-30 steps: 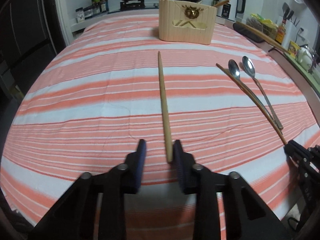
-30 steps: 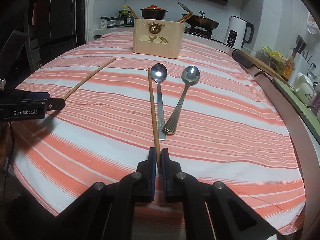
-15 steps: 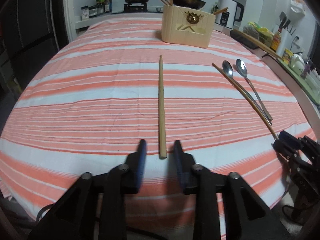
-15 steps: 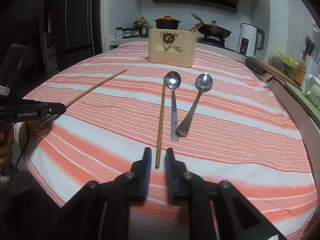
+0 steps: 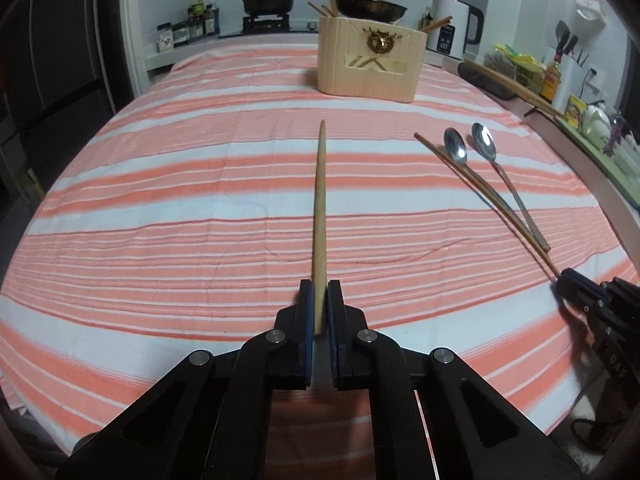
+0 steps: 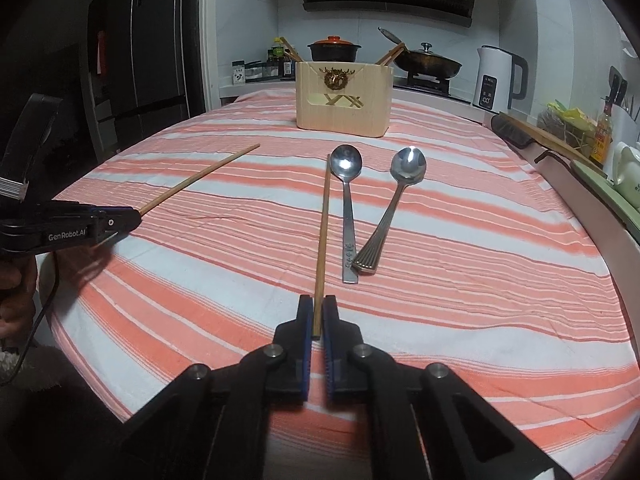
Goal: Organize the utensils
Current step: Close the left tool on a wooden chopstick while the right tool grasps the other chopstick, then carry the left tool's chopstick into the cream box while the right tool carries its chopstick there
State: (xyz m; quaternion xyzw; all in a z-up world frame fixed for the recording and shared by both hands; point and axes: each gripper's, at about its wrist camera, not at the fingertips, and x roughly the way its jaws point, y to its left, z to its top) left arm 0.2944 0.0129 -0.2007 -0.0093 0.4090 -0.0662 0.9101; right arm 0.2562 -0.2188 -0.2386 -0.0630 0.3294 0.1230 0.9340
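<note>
- The left gripper [image 5: 319,304] has just been closing, and its blue-padded fingers [image 5: 305,312] now clamp the near end of a pale wooden chopstick [image 5: 320,216]; the rest of the stick runs straight ahead over the striped cloth [image 5: 160,216], its far tip pointing toward the holder.
- The right gripper [image 6: 317,316] has likewise just been closing, and its fingers [image 6: 305,320] now pinch the near end of a darker chopstick [image 6: 323,232], which also points away toward the holder.
- Seen from the right wrist, this darker chopstick lies just left of a plain-handled spoon [image 6: 349,208], close alongside it; whether the two touch cannot be told.
- A second spoon [image 6: 394,204], with a ribbed handle, lies to the right at a slant; its handle end meets the first spoon's handle near the bottom, while the two bowls sit apart.
- The wooden utensil holder [image 6: 343,100] stands upright at the far end of the worktop, with several chopsticks already sticking out of its top at both ends.
- Both spoons lie flat on the cloth with bowls facing up, well short of the holder.
- Behind the worktop stands a stove with a red-lidded pot [image 6: 334,49] and a dark pan [image 6: 430,63], and a white kettle [image 6: 496,78] is to the right.
- From the right wrist view, a person's hand [image 6: 14,292] shows at the left edge, below the left gripper.
</note>
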